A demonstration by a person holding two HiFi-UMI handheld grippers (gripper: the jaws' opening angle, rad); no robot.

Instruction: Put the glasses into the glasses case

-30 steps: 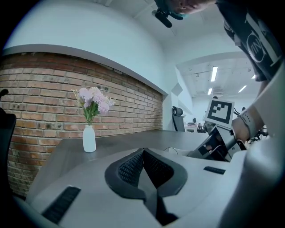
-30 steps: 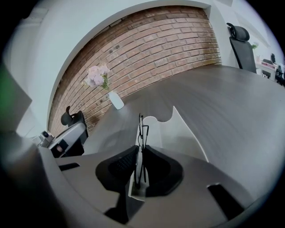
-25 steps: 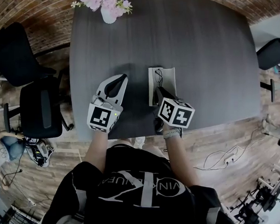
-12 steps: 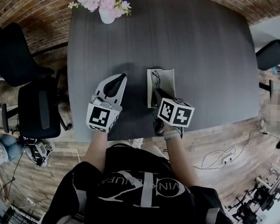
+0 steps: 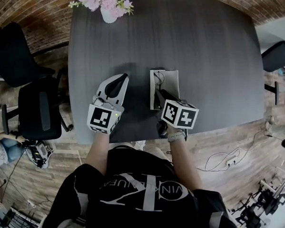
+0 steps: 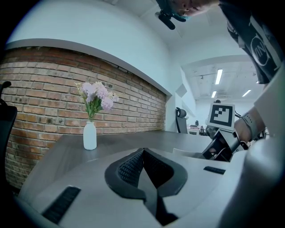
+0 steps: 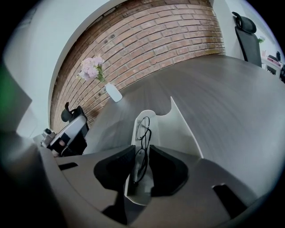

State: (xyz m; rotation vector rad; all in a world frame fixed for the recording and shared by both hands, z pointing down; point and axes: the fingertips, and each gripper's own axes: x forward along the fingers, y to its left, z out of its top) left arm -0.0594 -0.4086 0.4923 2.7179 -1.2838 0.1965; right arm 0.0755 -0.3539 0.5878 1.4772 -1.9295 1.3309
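A white glasses case lies open on the dark table, with thin black-framed glasses along its left side. My right gripper points down at the case's near end. In the right gripper view its jaws straddle the near lens of the glasses and the case wall. The jaws have just been opening and the pads stand apart from the frame. My left gripper hovers left of the case, shut on nothing.
A white vase of pink flowers stands at the table's far left edge. Black office chairs stand left of the table, and another chair at the right. The table's near edge runs just under both grippers.
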